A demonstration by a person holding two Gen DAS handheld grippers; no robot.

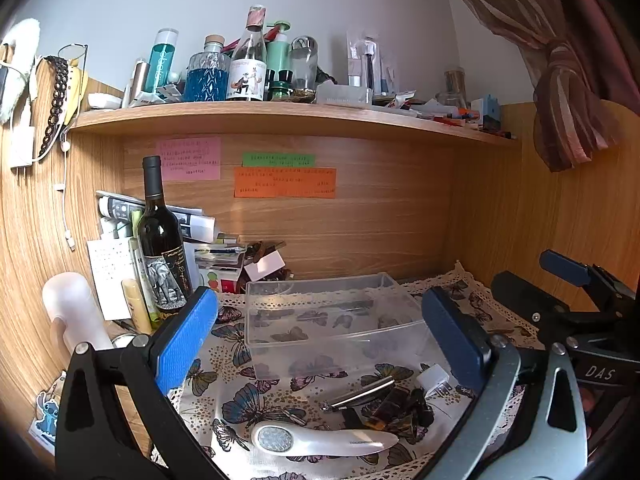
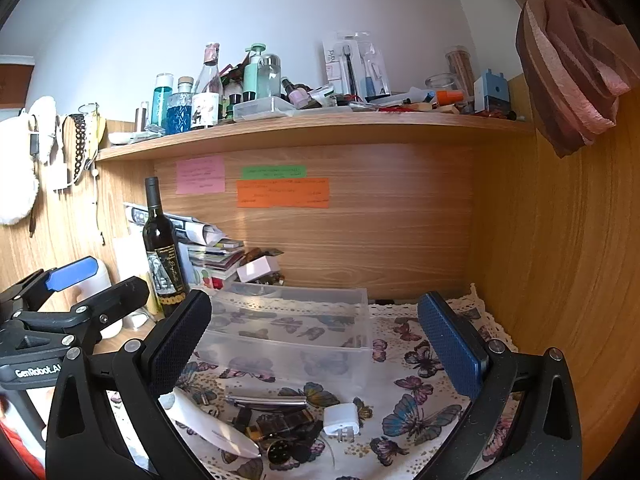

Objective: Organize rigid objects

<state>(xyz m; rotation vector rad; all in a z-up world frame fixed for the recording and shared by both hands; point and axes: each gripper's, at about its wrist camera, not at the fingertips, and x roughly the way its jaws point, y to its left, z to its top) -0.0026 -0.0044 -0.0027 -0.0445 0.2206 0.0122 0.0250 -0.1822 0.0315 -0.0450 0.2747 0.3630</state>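
Grippers, left point(image 1: 320, 336) and right point(image 2: 316, 344), hover spread above scattered items

Both wrist cameras sit low and close over the butterfly-print cloth point(image 1: 224, 396) on the worktop, facing the wooden back panel at 12 o'clock. Both share the clear plastic bin point(image 1: 336, 320) point(image 2: 296, 332), the wine bottle point(image 1: 160, 240) point(image 2: 160, 248) at 10 o'clock and the cluttered shelf point(image 1: 280, 114) point(image 2: 320, 128). The left view sits left of the right view, each catching the other's gripper at its edge.

Empty clear bin point(image 1: 336, 320), white handheld device point(image 1: 324, 438), clips, plug point(image 2: 340, 420) lying before it
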